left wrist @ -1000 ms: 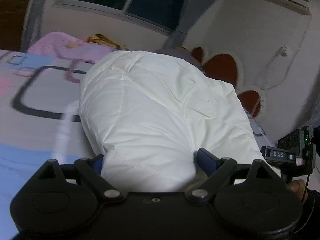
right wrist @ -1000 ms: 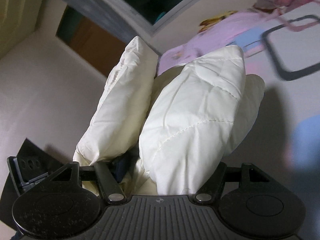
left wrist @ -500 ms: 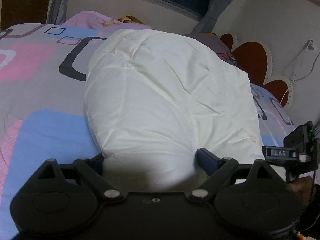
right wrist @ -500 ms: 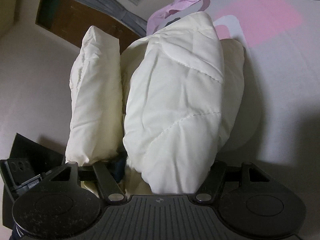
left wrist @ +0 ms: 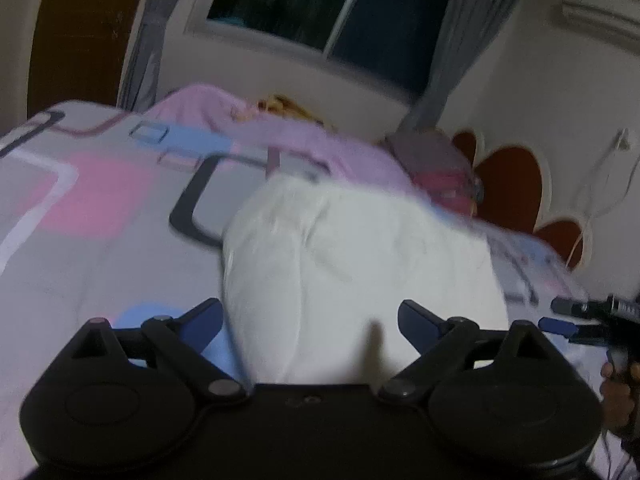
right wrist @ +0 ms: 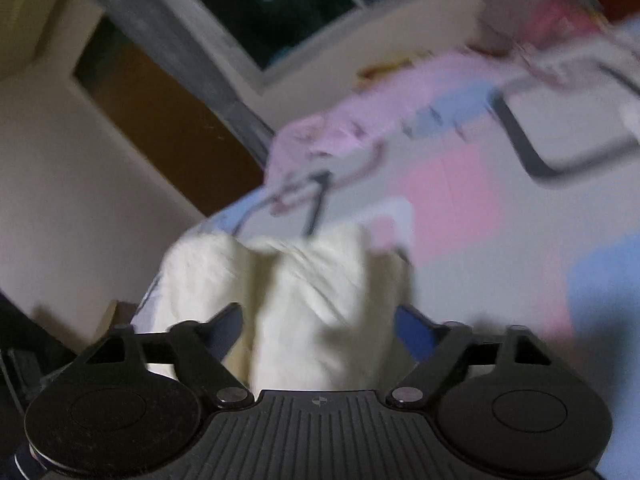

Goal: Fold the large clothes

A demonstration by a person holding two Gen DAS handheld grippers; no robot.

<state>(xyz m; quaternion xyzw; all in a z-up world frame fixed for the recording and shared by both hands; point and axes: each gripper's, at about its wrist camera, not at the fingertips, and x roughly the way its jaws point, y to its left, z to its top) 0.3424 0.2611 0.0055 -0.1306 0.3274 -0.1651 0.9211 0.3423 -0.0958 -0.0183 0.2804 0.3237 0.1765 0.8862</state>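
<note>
Bedroom at night, dim light, both wrist views smeared by motion. Noting near to far.

Left gripper (left wrist: 310, 316): jaws standing wide, blue pads either side of the white quilted jacket (left wrist: 360, 264) but not pinching it; fabric is lying between them, loose. Right gripper (right wrist: 318, 328): jaws also spread wide, the folded jacket (right wrist: 296, 292) bulging up between the pads, nothing clamped as far as the blur allows. The right gripper is also showing at the left view's right edge (left wrist: 588, 320), just beside the garment's far side.

Jacket is resting on the bed (left wrist: 100, 240), on a patterned cover of pink, blue and grey blocks, bundled into a thick puffy stack. In the right view it is sitting close to the bed's edge.

Judging the step: the fold is being set down and let go. Doing it well likely means drawing both grippers straight back so the pads are not dragging the slippery shell and undoing the stack. Puffy filling will tend to spring open; pressing the top flat before leaving may be helping. Nudging the bundle inward from the bed's edge looks wise.

Farther off: pink bedding (left wrist: 224, 116) heaped at the bed's far side, then the dark window (left wrist: 320, 8) with grey curtains (left wrist: 452, 40).
</note>
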